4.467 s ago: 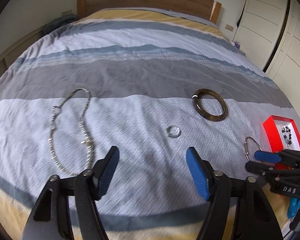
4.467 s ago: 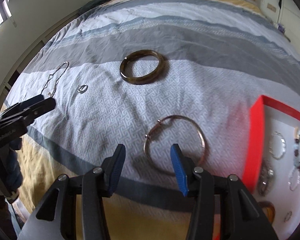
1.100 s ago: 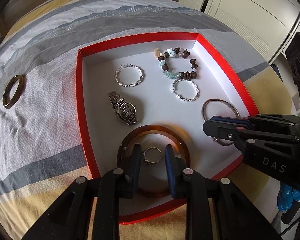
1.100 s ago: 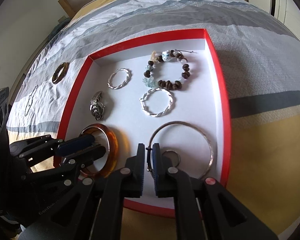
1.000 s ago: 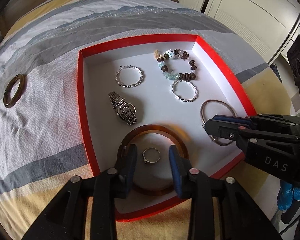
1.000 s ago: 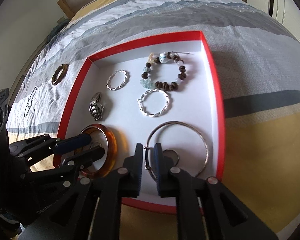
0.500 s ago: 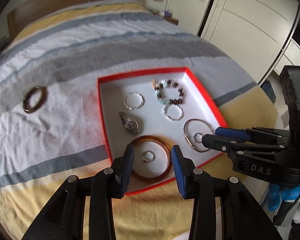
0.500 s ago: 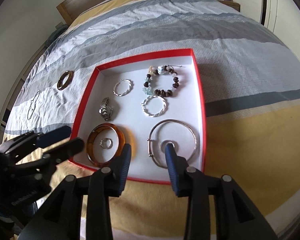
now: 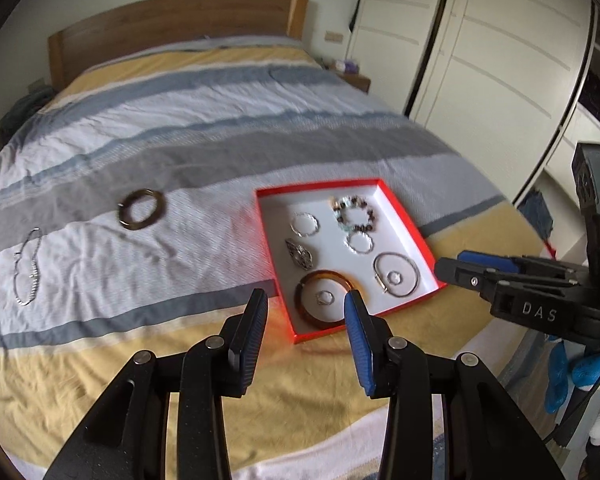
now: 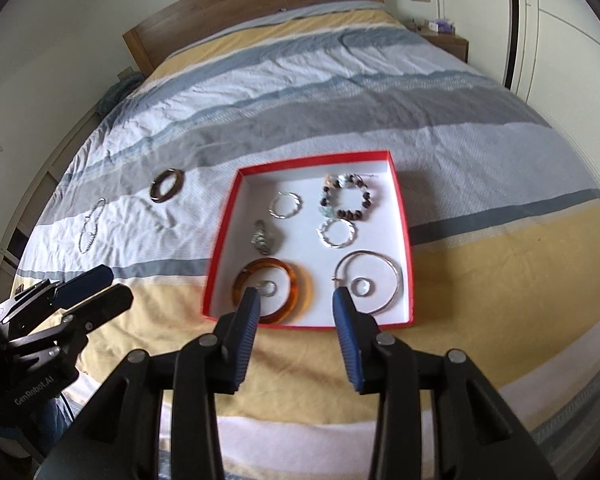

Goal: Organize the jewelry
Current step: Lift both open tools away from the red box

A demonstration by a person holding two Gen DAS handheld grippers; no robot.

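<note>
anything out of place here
Yes: a dark bangle and a silver chain lie loose on the bedspread, left of the red box that holds the other jewelry.

Left black plastic claw (image 9: 306, 312): two long angular arms, each studded with round silver screws, ending in narrow upright fingers faced with ribbed blue pads (image 9: 356, 332). In the right wrist view its body reads "GenRobot.AI" in pale lettering, with a thin black cable beneath. Right black plastic claw (image 10: 296, 312): the same build, silver screw heads along the arms, ribbed blue pads (image 10: 346, 332) on both fingers. In the left wrist view its side carries white letters "DAS", a small green light glows on the tall grey housing behind it, a black cable trails down, and a bright blue glove (image 9: 580, 372) wraps the hand below.
</note>
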